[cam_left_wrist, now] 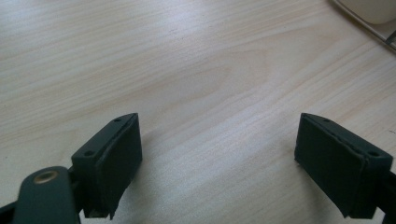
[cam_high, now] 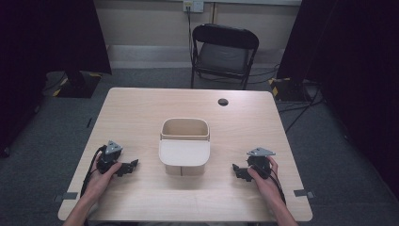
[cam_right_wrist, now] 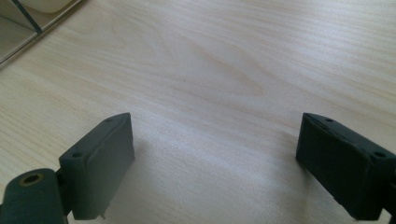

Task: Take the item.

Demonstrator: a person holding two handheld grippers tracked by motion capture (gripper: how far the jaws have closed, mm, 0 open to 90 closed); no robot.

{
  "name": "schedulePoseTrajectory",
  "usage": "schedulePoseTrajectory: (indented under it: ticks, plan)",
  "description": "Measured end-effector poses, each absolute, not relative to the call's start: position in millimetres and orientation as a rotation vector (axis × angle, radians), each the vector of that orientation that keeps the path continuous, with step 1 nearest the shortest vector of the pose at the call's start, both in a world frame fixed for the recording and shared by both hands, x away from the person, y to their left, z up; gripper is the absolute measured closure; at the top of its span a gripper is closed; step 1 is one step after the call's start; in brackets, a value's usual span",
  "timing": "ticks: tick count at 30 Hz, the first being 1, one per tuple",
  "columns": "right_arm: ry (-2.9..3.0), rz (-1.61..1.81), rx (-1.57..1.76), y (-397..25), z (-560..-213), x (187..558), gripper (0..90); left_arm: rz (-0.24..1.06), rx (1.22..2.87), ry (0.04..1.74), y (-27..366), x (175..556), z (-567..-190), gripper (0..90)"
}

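Nothing started, I'd say. My left tongs and right tongs both spread wide, empty, low over the surface. Bin sits between them, untouched; grasping it is all still ahead.

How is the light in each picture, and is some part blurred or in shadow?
High view: table evenly lit, sides of the room dark, box sharp. Left gripper view: soft shadows beside the fingers, near parts slightly blurred. Right gripper view: the same under its fingers.
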State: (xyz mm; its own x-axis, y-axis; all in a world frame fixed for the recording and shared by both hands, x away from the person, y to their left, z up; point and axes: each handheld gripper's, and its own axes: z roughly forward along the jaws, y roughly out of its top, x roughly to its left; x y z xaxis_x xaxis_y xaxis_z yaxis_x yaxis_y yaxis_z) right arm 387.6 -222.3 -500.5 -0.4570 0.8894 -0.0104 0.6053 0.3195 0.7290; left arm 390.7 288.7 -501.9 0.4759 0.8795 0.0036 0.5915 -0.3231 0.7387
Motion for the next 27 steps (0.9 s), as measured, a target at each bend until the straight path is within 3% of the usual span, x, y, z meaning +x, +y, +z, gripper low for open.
schedulePoseTrajectory:
  ticks: [27]
  plan:
    - [2.194,0.995,1.327,-218.8,-492.1,385.0,14.4,0.539,2.04,1.214,288.7,390.7,-501.9,14.4]
